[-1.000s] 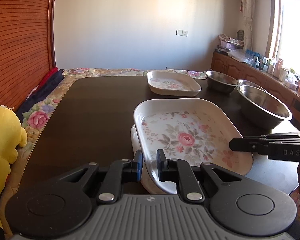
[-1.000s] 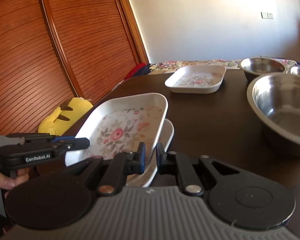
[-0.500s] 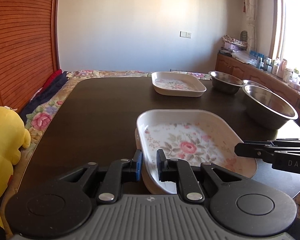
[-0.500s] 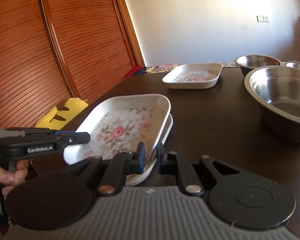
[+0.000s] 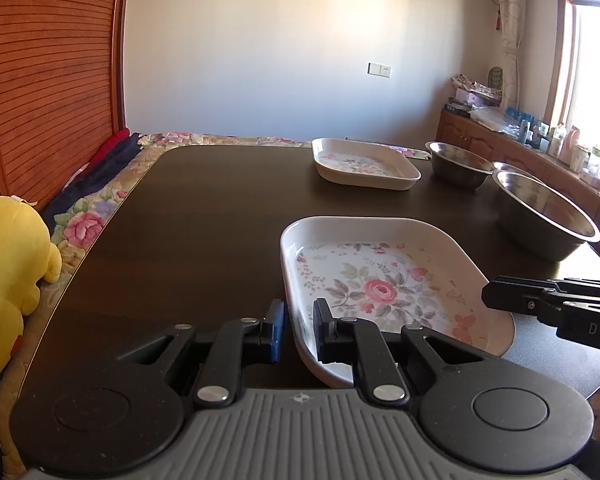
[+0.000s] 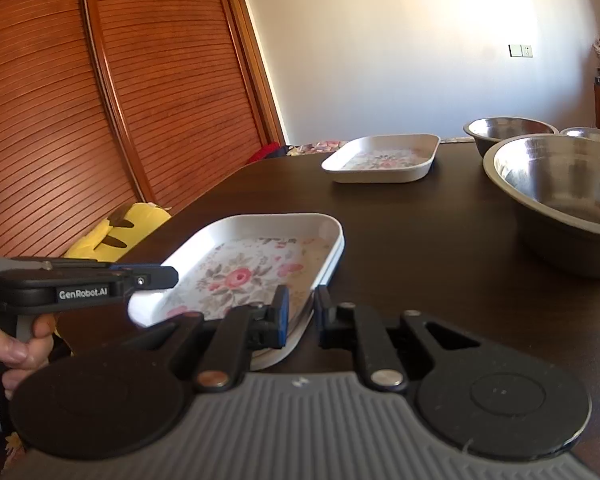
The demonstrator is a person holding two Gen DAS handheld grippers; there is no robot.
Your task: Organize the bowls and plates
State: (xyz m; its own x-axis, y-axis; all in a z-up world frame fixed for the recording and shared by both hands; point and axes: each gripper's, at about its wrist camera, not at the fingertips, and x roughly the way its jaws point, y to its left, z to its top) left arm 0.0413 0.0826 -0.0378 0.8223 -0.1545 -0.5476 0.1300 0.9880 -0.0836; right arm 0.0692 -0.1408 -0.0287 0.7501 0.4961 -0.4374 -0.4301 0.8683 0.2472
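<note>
A white floral plate (image 5: 384, 280) lies nested on a second plate at the near end of the dark table (image 5: 204, 216); it also shows in the right wrist view (image 6: 252, 264), where the lower plate's rim shows beneath it. My left gripper (image 5: 299, 326) straddles its near-left rim, jaws slightly apart. My right gripper (image 6: 302, 314) straddles its near-right rim, jaws slightly apart. A third floral plate (image 5: 364, 162) sits at the far end. A large steel bowl (image 5: 540, 212) and two smaller steel bowls (image 5: 458, 160) stand on the right.
A yellow plush toy (image 5: 8, 280) lies on a floral cushion left of the table. A wooden slatted wall (image 6: 80, 100) runs along the left. A cluttered sideboard (image 5: 532, 140) stands under the window on the right.
The top plate came down and now lies level, nested on the lower plate. Both grippers lowered with it, and their jaws have opened a little around the rim.
</note>
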